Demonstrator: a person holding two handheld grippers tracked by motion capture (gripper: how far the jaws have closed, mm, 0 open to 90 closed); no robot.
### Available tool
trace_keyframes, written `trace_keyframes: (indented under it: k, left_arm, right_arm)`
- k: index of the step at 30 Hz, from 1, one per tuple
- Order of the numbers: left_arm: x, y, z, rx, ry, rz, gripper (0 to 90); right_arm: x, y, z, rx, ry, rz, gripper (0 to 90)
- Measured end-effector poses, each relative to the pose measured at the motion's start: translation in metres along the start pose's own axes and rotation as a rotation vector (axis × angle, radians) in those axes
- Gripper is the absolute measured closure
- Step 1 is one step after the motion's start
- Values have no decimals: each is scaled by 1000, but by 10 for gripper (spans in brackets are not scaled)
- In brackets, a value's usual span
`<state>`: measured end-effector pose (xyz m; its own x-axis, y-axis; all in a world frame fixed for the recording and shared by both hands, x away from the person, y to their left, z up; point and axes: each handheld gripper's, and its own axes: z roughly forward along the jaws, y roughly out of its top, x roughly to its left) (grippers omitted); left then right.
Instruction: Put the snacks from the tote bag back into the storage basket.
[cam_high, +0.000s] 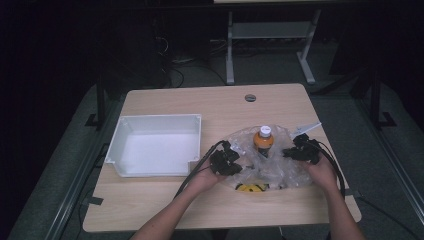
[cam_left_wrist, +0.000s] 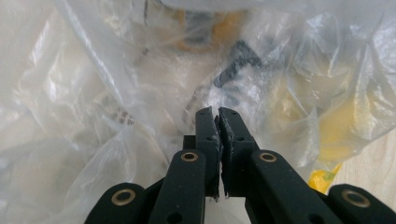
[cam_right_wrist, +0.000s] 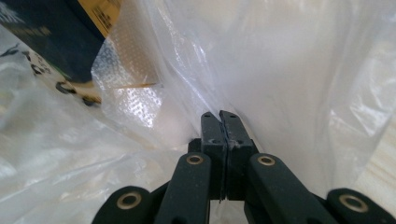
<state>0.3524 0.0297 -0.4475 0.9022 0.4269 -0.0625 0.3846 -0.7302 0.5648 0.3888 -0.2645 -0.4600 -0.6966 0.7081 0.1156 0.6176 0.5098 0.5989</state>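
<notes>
A clear plastic bag (cam_high: 270, 167) lies crumpled on the wooden table, with an orange bottle with a white cap (cam_high: 263, 140) standing upright in its middle. My left gripper (cam_high: 239, 166) is shut on the bag's left edge, and the film (cam_left_wrist: 140, 93) bunches between its pads (cam_left_wrist: 208, 128). My right gripper (cam_high: 286, 153) is shut on the bag's right edge; the plastic (cam_right_wrist: 289, 70) rises from its closed jaws. Through the film in the right gripper view a dark label with a yellow band (cam_right_wrist: 56, 37) shows. Yellow print (cam_high: 252, 187) lies at the bag's near edge.
A white empty tray (cam_high: 156, 145) sits on the table to the left of the bag. A grey round grommet (cam_high: 250, 97) is set near the far edge. A white table frame (cam_high: 270, 35) stands behind on the dark floor.
</notes>
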Motion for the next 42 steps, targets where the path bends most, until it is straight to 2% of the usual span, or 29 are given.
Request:
trace_keyframes:
  k: [4,8,9,13,14,17,18,19,22,25,27,28,29,30,33,36,39,40,42]
  left_arm:
    - [-1,-4,2,-10,-9,-19,869]
    - [-1,-6,4,-3,-10,-15,866]
    - [-1,-7,4,-15,-11,-26,854]
    - [-1,-7,-5,-27,-18,-27,823]
    - [-2,-7,-6,-45,-15,-40,820]
    - [-3,-6,-10,-55,-21,-45,800]
    - [-3,-5,-15,-61,-17,-35,794]
    - [-3,-5,-15,-61,-17,-35,789]
    - [-2,0,-27,-91,-27,-49,763]
    - [-2,3,-35,-106,-29,-51,742]
    - [-2,6,-42,-124,-39,-54,734]
    - [-4,11,-48,-153,-49,-65,721]
    - [-4,11,-48,-153,-49,-65,719]
    - [-7,15,-54,-172,-47,-45,711]
    - [-10,21,-57,-178,-49,-33,705]
    - [-17,32,-61,-179,-64,2,685]
    - [-20,37,-61,-181,-80,2,652]
    - [-23,43,-63,-189,-98,-3,652]
    - [-26,48,-65,-194,-97,18,622]
  right_arm:
    - [-3,-5,-2,-10,-9,20,875]
    - [-6,-9,-5,-18,-10,40,842]
    - [-6,-9,-7,-23,-15,61,746]
    - [-2,-9,-15,-50,-11,47,696]
    - [-1,-9,-18,-57,-10,47,677]
    - [1,-9,-24,-73,-19,49,629]
    - [3,-9,-29,-92,-18,53,589]
    - [3,-9,-29,-92,-18,53,589]
    - [8,-10,-41,-124,-21,53,542]
    - [8,-10,-45,-132,-19,42,538]
    - [8,-9,-47,-133,-19,39,535]
    - [9,-9,-48,-137,-14,39,536]
    - [9,-9,-48,-137,-14,39,536]
    - [10,-9,-47,-135,-15,35,536]
    - [10,-8,-46,-135,-18,32,537]
    - [10,-9,-45,-137,-17,38,544]
    - [10,-9,-44,-144,-17,39,551]
    - [10,-9,-44,-144,-17,39,551]
    - [10,-9,-43,-150,-16,31,557]
